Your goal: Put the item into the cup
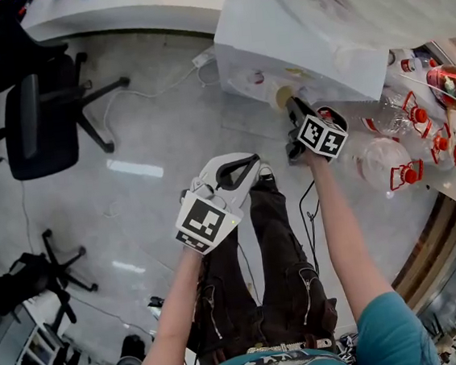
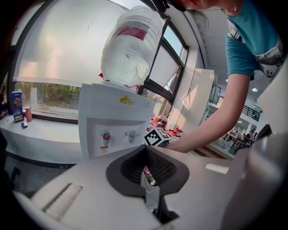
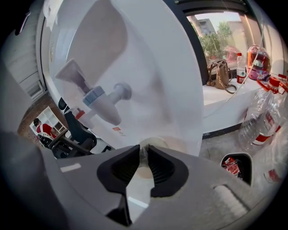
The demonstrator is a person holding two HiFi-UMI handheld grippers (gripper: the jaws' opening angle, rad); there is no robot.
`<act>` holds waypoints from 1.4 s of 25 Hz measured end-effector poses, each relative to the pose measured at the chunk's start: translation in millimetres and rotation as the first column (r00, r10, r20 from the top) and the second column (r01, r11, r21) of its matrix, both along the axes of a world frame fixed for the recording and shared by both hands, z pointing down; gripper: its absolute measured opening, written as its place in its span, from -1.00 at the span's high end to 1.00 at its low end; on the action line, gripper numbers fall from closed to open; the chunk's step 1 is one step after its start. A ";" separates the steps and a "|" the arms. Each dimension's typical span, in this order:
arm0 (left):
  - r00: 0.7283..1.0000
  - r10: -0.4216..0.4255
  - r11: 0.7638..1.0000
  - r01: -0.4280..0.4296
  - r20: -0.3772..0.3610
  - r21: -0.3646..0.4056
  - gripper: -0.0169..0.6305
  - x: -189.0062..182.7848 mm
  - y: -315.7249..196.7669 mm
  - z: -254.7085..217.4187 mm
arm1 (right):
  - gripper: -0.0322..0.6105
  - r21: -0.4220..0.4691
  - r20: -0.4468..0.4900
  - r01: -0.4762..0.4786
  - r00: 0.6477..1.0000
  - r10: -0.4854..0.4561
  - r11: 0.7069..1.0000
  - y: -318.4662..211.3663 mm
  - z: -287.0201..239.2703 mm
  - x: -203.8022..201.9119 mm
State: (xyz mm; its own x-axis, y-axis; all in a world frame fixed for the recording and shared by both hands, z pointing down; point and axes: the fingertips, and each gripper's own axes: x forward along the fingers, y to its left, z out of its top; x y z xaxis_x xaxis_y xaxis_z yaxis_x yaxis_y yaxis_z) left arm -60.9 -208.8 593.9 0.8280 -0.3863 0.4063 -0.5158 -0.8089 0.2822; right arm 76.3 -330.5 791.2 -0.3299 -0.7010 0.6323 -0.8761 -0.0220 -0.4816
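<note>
A beige paper cup (image 1: pixel 285 96) hangs close in front of the white water dispenser (image 1: pixel 294 41), just below its taps. My right gripper (image 1: pixel 292 108) holds it by the rim. In the right gripper view the cup (image 3: pixel 155 142) wall sits between the nearly closed jaws of my right gripper (image 3: pixel 144 150), under the blue tap (image 3: pixel 105 96). My left gripper (image 1: pixel 252 162) hovers lower left of the cup, well apart from it. In the left gripper view the left gripper (image 2: pixel 146 150) is shut on a small thin packet (image 2: pixel 150 177) with a silvery edge.
A large water jug (image 2: pixel 130 45) tops the dispenser. Empty bottles with red caps (image 1: pixel 388 161) lie on the floor at the right, near a small bin (image 3: pixel 236 164). Black office chairs (image 1: pixel 39 116) stand at the left. The person's legs (image 1: pixel 270 278) are below the grippers.
</note>
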 end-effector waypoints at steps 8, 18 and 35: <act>1.000 -0.003 1.000 0.004 -0.016 0.013 0.91 2.1 -4.7 -5.5 | 0.59 -0.009 0.001 0.028 1.000 -0.028 1.000 -0.9 1.3 -5.5; 1.000 -0.013 1.000 0.013 -0.009 0.022 0.91 0.3 -7.0 -12.7 | 0.58 0.034 0.024 0.074 0.997 -0.075 0.997 16.3 -26.5 -14.3; 0.998 -0.023 0.998 0.025 -0.050 0.054 0.91 16.7 0.1 -63.6 | 0.58 0.225 0.051 0.258 0.960 -0.275 0.940 76.1 -158.3 -51.3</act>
